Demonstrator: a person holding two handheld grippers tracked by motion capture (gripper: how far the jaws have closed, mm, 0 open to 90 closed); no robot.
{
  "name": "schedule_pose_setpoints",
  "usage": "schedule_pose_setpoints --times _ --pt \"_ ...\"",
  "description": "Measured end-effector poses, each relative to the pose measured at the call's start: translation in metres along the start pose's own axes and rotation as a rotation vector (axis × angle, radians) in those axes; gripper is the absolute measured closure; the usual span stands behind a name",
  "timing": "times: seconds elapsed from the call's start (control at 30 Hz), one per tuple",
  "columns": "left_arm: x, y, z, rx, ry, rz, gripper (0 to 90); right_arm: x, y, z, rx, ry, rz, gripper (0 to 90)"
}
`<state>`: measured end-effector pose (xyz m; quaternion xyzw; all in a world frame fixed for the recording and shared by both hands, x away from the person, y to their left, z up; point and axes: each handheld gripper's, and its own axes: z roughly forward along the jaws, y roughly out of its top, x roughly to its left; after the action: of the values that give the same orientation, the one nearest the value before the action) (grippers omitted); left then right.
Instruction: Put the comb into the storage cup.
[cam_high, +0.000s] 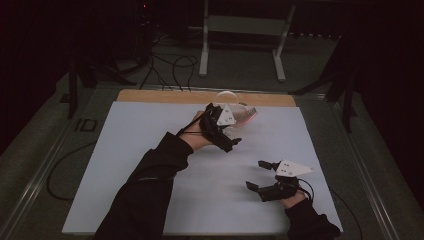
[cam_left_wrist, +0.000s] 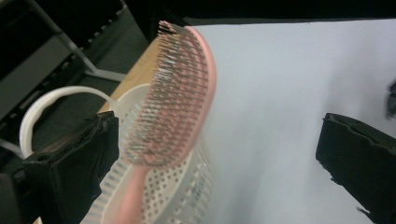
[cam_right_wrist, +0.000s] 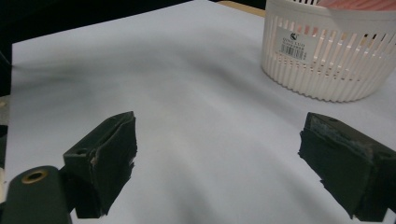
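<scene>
White sheet (cam_high: 150, 165) covers wooden table (cam_high: 165, 96); dark room behind.

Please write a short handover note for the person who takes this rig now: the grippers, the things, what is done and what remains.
Left gripper: jaws open, beside the white basket at the far edge of the table, holding nothing.
Right gripper: open, empty, low over the near right of the table.
Pink hairbrush: its handle end is in the basket, its bristle head sticks out over the rim.
Done: brush appears placed in the basket.
Left: probably only to draw the left gripper back.
</scene>
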<state>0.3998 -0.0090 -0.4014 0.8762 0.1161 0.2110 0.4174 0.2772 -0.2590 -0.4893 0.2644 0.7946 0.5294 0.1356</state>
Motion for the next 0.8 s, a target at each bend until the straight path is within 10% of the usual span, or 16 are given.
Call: schedule_pose_setpoints --times 0.8 --pt "-0.013 -0.031 -0.047 0.014 -0.074 -0.060 0.0 0.000 0.000 0.000 -0.006 -0.013 -0.014 10.5"
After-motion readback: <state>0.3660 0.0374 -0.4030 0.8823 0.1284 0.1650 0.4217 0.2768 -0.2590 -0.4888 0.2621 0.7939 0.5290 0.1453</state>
